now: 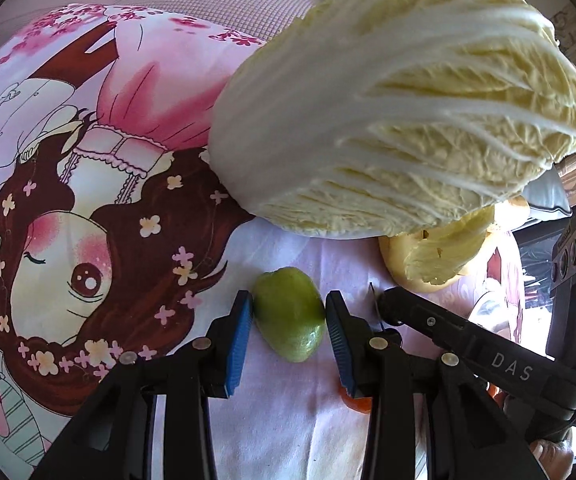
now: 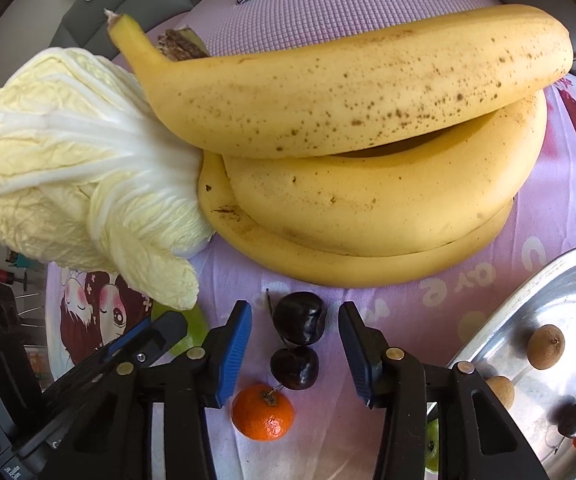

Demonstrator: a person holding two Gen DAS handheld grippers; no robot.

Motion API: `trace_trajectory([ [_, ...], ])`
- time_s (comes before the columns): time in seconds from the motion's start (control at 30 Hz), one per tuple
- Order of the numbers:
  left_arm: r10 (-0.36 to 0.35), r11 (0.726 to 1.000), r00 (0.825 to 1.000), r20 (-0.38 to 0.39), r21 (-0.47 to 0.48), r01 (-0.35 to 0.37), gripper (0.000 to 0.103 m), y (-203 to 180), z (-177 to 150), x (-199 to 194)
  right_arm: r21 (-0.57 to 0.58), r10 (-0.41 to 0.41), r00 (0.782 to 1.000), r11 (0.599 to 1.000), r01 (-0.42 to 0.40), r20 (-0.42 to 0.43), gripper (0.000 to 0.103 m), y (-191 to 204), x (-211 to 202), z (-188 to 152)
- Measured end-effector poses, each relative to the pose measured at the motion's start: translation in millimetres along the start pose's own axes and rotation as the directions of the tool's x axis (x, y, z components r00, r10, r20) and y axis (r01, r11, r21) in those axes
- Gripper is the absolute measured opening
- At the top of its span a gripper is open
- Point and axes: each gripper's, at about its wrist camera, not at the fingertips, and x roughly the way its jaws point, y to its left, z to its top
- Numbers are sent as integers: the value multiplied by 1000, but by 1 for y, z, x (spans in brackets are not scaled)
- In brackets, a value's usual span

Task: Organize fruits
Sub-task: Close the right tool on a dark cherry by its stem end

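Partly sorted: we have a few small fruits on the metal tray (image 2: pixel 500 304), most still on the cloth.

Our left gripper (image 1: pixel 289 314) brackets the green fruit (image 1: pixel 290 314), fingers apart; our right gripper (image 2: pixel 295 330), fingers apart, straddles the cherries (image 2: pixel 299 318); tangerine (image 2: pixel 262 412) and bananas (image 2: pixel 368 128) wait.

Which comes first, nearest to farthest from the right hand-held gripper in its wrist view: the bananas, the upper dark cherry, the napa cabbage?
1. Upper dark cherry: between the fingers of the right hand-held gripper, untouched.
2. Napa cabbage: ahead on the left, its loose leaf tip reaching close to the left finger.
3. Bananas: stacked straight ahead, beyond the cherry.
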Motion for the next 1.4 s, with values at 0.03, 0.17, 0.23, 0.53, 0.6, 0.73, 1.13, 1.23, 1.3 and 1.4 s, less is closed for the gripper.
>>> trace_trajectory([
  [0.03,-2,1000,1000,-1,-3,2,39,2,0,-1,-1,-2,1000,1000,2,0,47,-2,1,0],
  [0.17,4,1000,1000,-2,2,-4,39,4,-1,-2,-6,-11,1000,1000,11,5,41,2,7,0],
  [0.23,6,1000,1000,-3,7,-6,39,-2,-2,-1,-6,-11,1000,1000,11,9,38,3,9,-1],
  [0.53,-8,1000,999,-32,14,9,40,-5,2,4,-10,-10,999,1000,11,45,31,1,5,-5],
  [0.6,-7,1000,999,-47,14,8,40,-8,1,9,-8,-7,999,1000,7,49,31,2,5,-6],
  [0.73,8,1000,999,-47,25,-7,40,-15,-2,16,-10,-5,997,1000,5,71,31,1,-1,-11],
  [1.13,-4,999,1000,-21,44,5,40,-29,-11,-6,2,28,989,1000,-29,148,26,-9,-36,-29],
  [1.23,-10,999,1000,-11,48,10,40,-32,-16,-14,5,48,986,999,-50,160,25,-8,-41,-32],
  [1.3,-12,999,1000,-12,49,12,40,-34,-18,-17,5,49,986,999,-50,160,25,-7,-40,-33],
  [1.4,-13,999,1000,-14,47,13,40,-34,-22,-20,13,30,989,999,-32,147,25,-10,-36,-28],
])
